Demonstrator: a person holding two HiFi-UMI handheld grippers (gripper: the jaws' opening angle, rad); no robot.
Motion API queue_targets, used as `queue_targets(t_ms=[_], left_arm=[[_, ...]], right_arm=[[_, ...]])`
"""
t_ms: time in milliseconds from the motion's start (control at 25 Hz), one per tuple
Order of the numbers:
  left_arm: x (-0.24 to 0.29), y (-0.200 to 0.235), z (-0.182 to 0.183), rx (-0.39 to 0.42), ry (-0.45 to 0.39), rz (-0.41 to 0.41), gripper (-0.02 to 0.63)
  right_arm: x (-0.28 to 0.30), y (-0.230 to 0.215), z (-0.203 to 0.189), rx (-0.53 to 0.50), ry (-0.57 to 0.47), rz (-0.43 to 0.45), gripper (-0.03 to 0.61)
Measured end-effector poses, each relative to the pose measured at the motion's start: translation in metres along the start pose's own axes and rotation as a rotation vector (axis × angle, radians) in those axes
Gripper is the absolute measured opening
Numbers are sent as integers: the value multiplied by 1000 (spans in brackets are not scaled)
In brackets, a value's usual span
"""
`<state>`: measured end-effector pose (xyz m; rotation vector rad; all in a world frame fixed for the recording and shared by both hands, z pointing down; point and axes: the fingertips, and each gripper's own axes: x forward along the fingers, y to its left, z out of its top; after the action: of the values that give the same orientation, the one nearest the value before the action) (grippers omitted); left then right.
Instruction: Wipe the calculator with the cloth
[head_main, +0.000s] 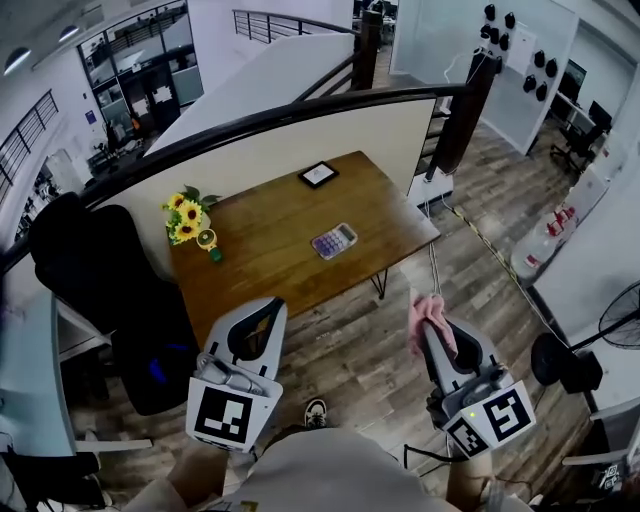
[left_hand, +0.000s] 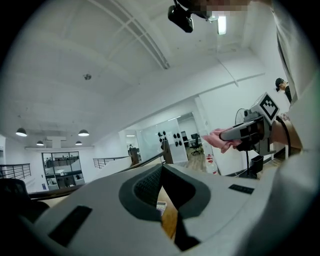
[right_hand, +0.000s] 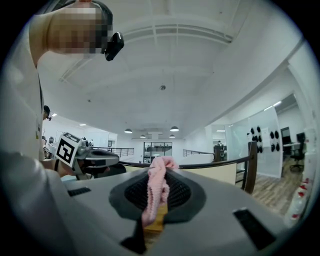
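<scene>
The calculator (head_main: 333, 240) lies face up on the wooden table (head_main: 270, 260), right of its middle and well ahead of both grippers. A sliver of the calculator (left_hand: 161, 206) shows through the left jaws. My right gripper (head_main: 425, 318) is held over the floor in front of the table, shut on a pink cloth (head_main: 433, 322). The cloth (right_hand: 156, 192) hangs bunched between the jaws, and it also shows in the left gripper view (left_hand: 220, 138). My left gripper (head_main: 262, 310) is at the table's near edge; its jaws meet at the tips with nothing between them.
A pot of sunflowers (head_main: 186, 214) and a small green thing (head_main: 211, 246) stand at the table's left end. A dark framed tablet (head_main: 318, 174) lies at the far edge. A black chair (head_main: 95, 270) stands left of the table. A dark railing (head_main: 300, 110) runs behind it.
</scene>
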<state>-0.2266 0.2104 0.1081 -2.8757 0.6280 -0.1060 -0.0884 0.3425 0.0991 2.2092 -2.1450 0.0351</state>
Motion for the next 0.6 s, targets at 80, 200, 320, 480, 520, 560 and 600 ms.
queue_targets(t_ms=[80, 200, 320, 480, 520, 560, 600], left_arm=[[13, 14, -8, 3, 9, -7, 3], [31, 30, -14, 4, 12, -12, 3], [44, 37, -18, -15, 13, -17, 3], [62, 48, -30, -17, 26, -7, 3], [66, 50, -32, -16, 28, -3, 3], [70, 51, -33, -13, 30, 1, 3], [75, 52, -34, -10, 31, 6, 3]], right_arm=[[22, -3, 0, -4, -5, -5, 44], [45, -7, -2, 1, 7, -4, 44], [62, -12, -9, 4, 35, 12, 44], [83, -28, -17, 13, 36, 10, 44], [88, -32, -18, 14, 34, 12, 44], [92, -37, -20, 14, 32, 13, 44], [97, -44, -21, 13, 32, 14, 44]])
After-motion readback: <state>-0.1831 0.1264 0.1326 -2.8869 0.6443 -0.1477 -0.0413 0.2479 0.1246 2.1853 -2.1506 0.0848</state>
